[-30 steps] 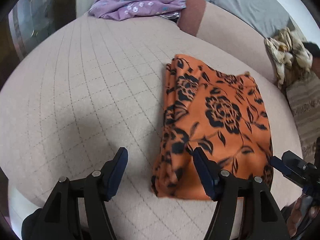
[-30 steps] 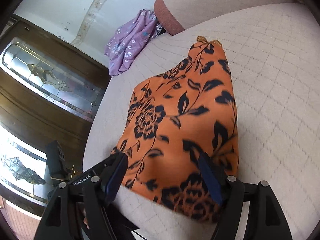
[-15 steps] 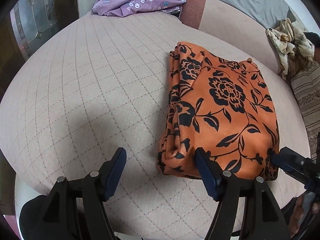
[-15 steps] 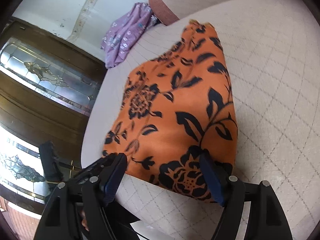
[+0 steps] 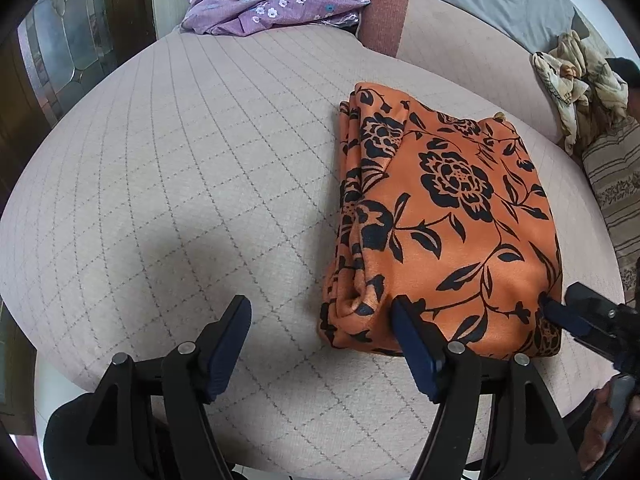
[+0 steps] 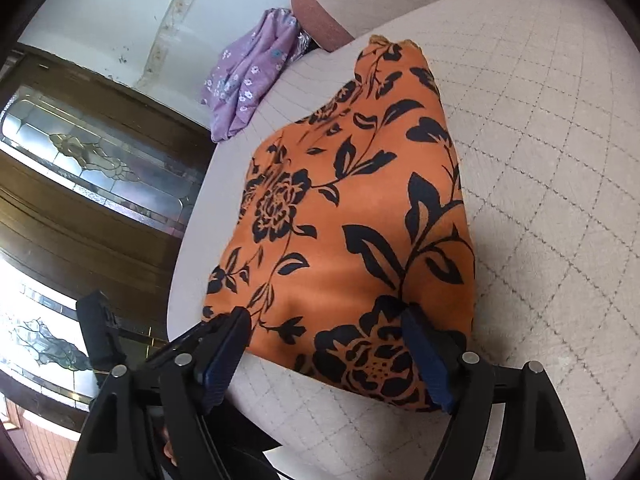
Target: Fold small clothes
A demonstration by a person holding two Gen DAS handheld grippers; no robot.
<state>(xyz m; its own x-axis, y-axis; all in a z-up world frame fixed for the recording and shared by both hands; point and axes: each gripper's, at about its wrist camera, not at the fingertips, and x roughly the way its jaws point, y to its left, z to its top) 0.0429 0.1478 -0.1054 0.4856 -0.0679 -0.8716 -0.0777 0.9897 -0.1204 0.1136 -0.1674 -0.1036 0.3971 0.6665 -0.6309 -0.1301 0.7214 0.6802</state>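
A folded orange garment with black flowers (image 5: 444, 224) lies on the beige quilted cushion (image 5: 180, 168); it also fills the middle of the right wrist view (image 6: 352, 216). My left gripper (image 5: 322, 338) is open and empty, at the garment's near left corner, its right finger (image 5: 414, 344) against the near edge. My right gripper (image 6: 326, 354) is open and empty, its jaws spread across the garment's near edge. It shows in the left wrist view at the near right corner (image 5: 576, 316).
A purple flowered garment (image 5: 276, 0) lies at the far edge of the cushion, also in the right wrist view (image 6: 252, 76). A cream patterned cloth (image 5: 576, 84) and a striped cushion (image 5: 620, 184) lie at the right. A wood and glass door (image 6: 80, 184) stands left.
Both grippers have pulled back and up a little from the orange garment, which lies still. The jaws stayed open.
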